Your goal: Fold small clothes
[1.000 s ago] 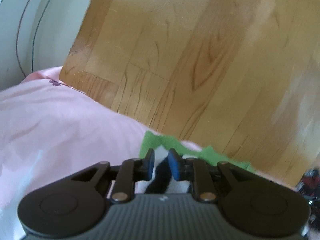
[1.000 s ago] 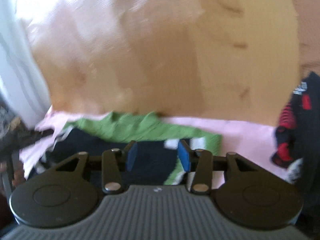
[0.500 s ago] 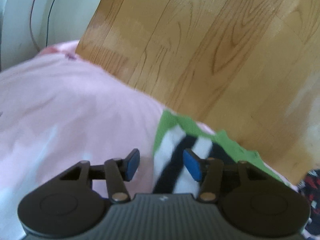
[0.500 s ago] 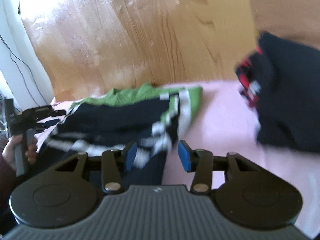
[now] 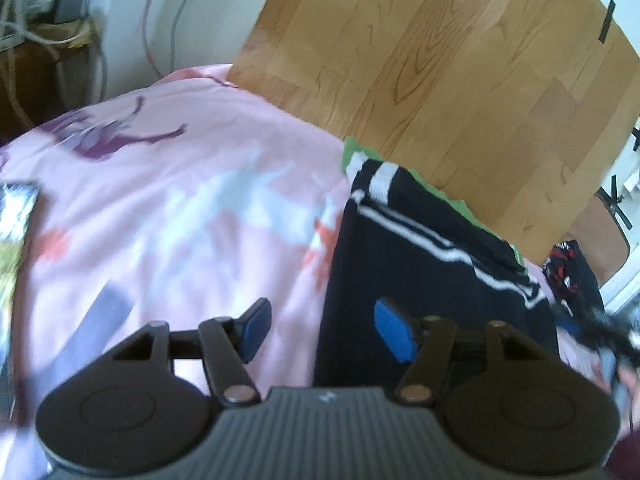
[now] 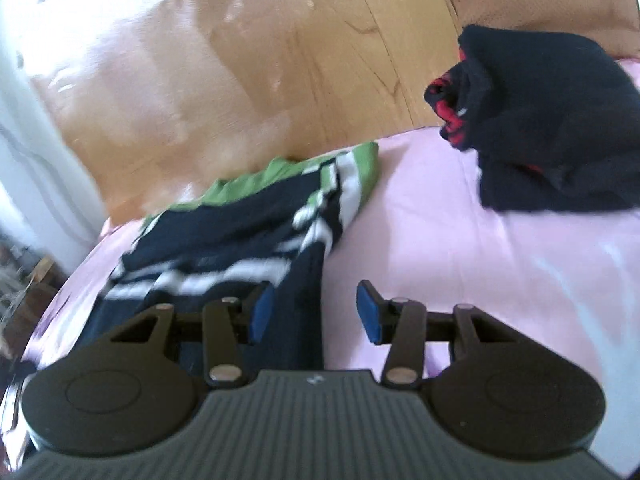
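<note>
Striped top (image 5: 404, 256) lies lengthwise away from both open tongs (image 5: 322, 330) (image 6: 316, 312)

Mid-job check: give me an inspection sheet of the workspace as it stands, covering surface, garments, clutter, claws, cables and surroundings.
Surface: pink printed sheet, soft and slightly creased.
Job's things: navy striped garment with white stripes and green trim, lying flat on the sheet near its far edge; dark bundle with red pattern lying apart to the right.
Clutter: a printed item at the sheet's left edge, too blurred to identify.
Claws: left claw open, holding nothing; right claw open, holding nothing.
Cables: cords hanging down the white wall.
Surroundings: wooden floor beyond the sheet.
</note>
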Motion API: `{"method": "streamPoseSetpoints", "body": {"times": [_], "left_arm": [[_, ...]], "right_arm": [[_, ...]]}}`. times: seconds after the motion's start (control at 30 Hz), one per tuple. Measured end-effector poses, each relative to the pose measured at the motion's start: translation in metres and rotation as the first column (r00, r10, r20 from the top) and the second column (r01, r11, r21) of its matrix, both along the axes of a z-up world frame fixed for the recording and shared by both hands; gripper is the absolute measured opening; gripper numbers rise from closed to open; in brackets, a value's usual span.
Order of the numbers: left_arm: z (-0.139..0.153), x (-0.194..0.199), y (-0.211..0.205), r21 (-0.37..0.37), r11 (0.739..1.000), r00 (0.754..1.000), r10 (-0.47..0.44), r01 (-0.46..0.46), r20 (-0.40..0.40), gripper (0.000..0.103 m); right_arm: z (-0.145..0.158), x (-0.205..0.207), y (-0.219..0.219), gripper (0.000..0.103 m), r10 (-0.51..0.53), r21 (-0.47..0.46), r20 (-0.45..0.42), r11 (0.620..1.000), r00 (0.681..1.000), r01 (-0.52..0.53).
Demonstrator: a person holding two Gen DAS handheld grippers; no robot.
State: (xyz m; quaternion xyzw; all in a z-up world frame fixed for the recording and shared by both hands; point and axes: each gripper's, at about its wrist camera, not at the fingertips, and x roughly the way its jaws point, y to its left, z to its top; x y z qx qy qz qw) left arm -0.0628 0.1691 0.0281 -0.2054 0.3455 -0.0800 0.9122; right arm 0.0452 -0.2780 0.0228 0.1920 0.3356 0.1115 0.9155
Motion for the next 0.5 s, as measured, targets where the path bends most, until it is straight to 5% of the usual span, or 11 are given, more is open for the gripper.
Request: {"method": "streamPoseSetpoints", "body": {"times": [0.03,0.13,0.23,0.4,0.5], "left_arm": [[-0.001,-0.007,0.001,0.0,1.0,1.0,0.006,-0.006,-0.001,0.058],[-0.009,-0.025,0.005,-0.027,0.999,0.999,0.029,-0.03,-0.024,0.054],[-0.012,-0.041,0.012,-0.037,0.999,0.999,0.035,-0.036,-0.028,0.052],[-0.001,-0.055,0.016,-0.039,0.999,0.999,-0.008,0.007,-0.039,0.053],[0.003,-0.065,0.012,-0.064,0.995,0.996,-0.077,0.074,-0.046,0.054]], "right_arm": [[-0.003,0.011,0.002,0.048,-0.009,0.006,-0.008,1.0,1.0,0.009],[-0.013,0.031,0.004,0.01,-0.056,-0.024,-0.021,0.998,0.998,0.055],[-0.022,0.02,-0.016,0.01,-0.151,0.084,-0.038,0.985,0.988,0.154],[-0.007,-0.026,-0.017,0.016,-0.147,0.083,-0.021,0.985,0.989,0.148],[0.002,-0.065,-0.025,0.043,-0.015,0.17,-0.023,0.985,1.0,0.019]]}}
